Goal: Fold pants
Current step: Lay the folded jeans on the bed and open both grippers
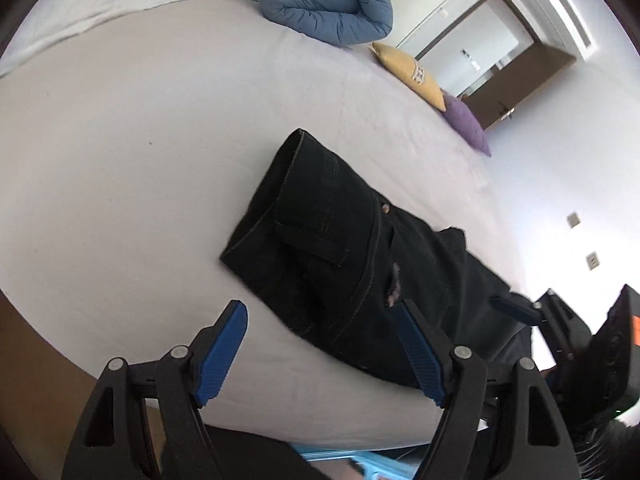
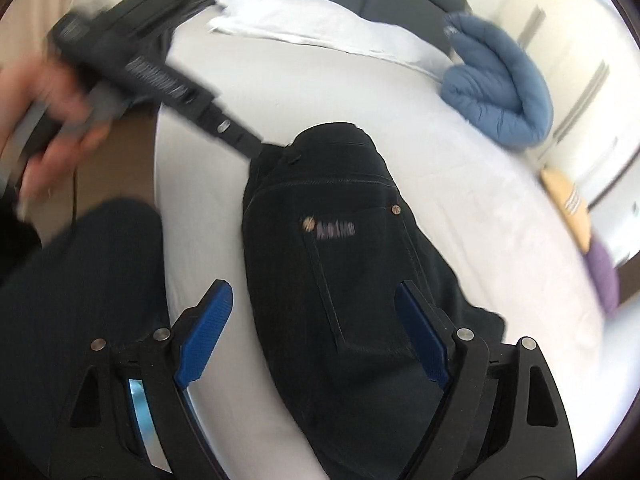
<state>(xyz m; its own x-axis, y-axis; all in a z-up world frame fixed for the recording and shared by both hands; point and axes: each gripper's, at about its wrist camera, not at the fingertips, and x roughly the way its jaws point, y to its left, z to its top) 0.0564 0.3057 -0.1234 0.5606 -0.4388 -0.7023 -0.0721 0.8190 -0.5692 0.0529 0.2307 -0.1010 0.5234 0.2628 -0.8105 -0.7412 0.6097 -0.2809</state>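
From the left wrist, the black denim pants [image 1: 340,248] lie folded on the pale bed sheet [image 1: 140,160], waistband end toward the rolled blue quilted duvet [image 1: 328,4] and the rest running toward the bed's near edge. The left claw [image 1: 320,354] hangs above the sheet with its blue pads spread wide and nothing between them; one pad sits over bare sheet beside the pants, the other over their near edge. The right claw [image 1: 516,306] shows at the far side of the pants, too cropped here to read. From the right wrist, blurred, the right claw [image 2: 312,332] also stands wide apart and empty, above the pocket area of the pants [image 2: 340,240], while the left claw [image 2: 248,142] reaches in at the waistband end, the one nearer the duvet [image 2: 496,96], gripped by a hand [image 2: 52,120]. Judging from this, the next fold needs both claws down onto matching corners of one end, pinching every layer, then carrying it evenly over so the edges stack square without dragging the bundle across the sheet.
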